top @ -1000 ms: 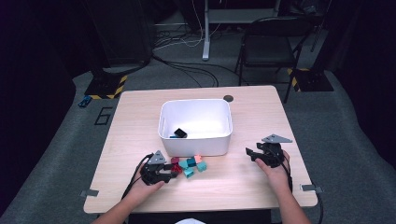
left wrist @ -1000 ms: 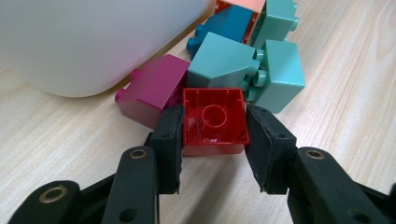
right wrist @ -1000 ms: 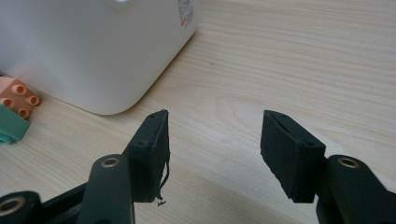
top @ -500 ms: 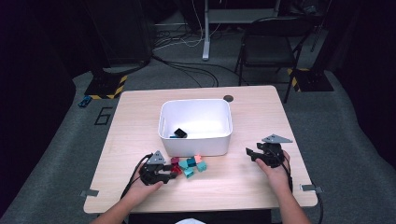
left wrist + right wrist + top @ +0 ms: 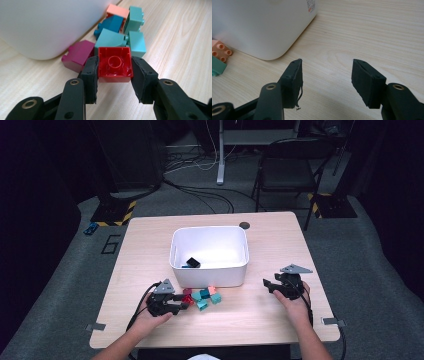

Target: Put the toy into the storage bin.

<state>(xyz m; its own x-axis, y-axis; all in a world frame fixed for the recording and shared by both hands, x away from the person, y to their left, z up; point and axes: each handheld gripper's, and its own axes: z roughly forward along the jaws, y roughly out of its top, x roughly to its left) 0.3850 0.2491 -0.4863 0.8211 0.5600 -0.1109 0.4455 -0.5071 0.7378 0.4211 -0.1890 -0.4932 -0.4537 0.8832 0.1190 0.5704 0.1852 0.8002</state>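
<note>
Dark room, grey carpet, cables and a chair behind; a light wooden desk (image 5: 280, 315) is lit from above.

Left to right on the desk:
- Left gripper (image 5: 184, 304) is seen low at the near-left edge, fingers (image 5: 90, 75) pinching a red brick (image 5: 115, 65). The brick is clamped on two opposite side walls, hollow underside turned to the camera, at the near-left end of the brick cluster.
- Brick cluster (image 5: 206, 297): a magenta brick (image 5: 77, 55), teal ones (image 5: 110, 40) and a salmon one (image 5: 117, 11) are bunched just in front of the white bin (image 5: 210, 277), some touching its wall.
- The bin is placed mid-desk; a dark block (image 5: 193, 262) is seen inside.
- Right gripper (image 5: 264, 284) is held well apart from the cluster, fingers (image 5: 293, 80) spread, nothing between them, bare wood beneath.

Handling, judged: the red brick is taken to be light, rigid moulded plastic with glossy, slippery faces. Flat side walls are the right hold; studs or corners would likely let it twist out. Breakage is not expected; modest squeeze should be enough.

View differences:
- Left gripper view: pad contact on both walls and the brick's open underside are resolved; in the high view the brick is reduced to a red speck at the fingertips.
- High view: bin contents and the spacing of both hands are given.
- Right gripper view: a printed label on the bin corner (image 5: 310, 6) and the studs of the salmon brick are picked up.
</note>
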